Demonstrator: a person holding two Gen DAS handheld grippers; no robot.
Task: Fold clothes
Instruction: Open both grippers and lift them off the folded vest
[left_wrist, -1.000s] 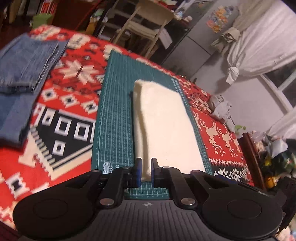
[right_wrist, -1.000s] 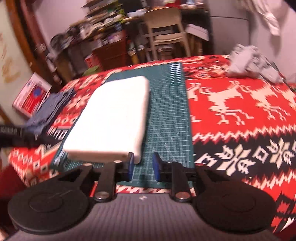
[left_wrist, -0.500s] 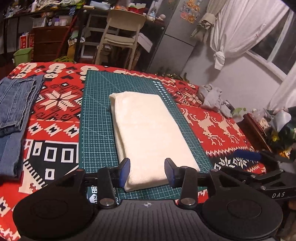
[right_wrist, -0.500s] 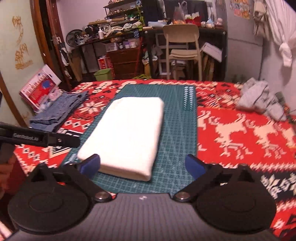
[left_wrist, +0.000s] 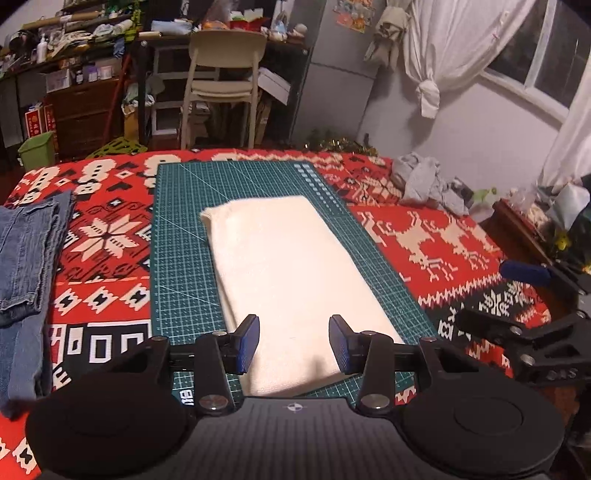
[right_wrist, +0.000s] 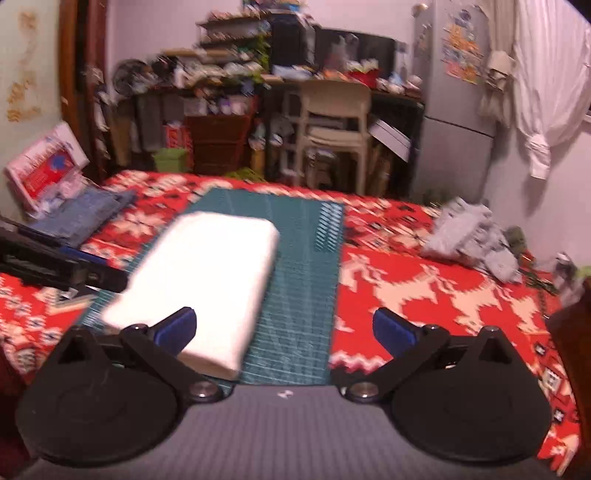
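A cream cloth (left_wrist: 291, 273) lies folded into a long rectangle on the green cutting mat (left_wrist: 181, 236); the right wrist view shows the same cream cloth (right_wrist: 207, 273) on the mat (right_wrist: 303, 295). My left gripper (left_wrist: 293, 343) hovers open above the cloth's near end, nothing between its blue pads. My right gripper (right_wrist: 284, 328) is wide open above the mat's near edge, to the right of the cloth's near corner. The right gripper's body (left_wrist: 524, 332) shows at the right of the left view.
Folded blue jeans (left_wrist: 26, 258) lie at the left on the red patterned blanket (left_wrist: 424, 236). A crumpled grey garment (left_wrist: 428, 181) sits at the far right. A chair (left_wrist: 221, 81), cluttered shelves and a fridge stand beyond the bed. A dark wooden edge (right_wrist: 572, 354) rises at the right.
Both grippers, nearly shut at the cloth's near edge a second ago, have opened wide and pulled back and up. The cloth stays flat on the mat.
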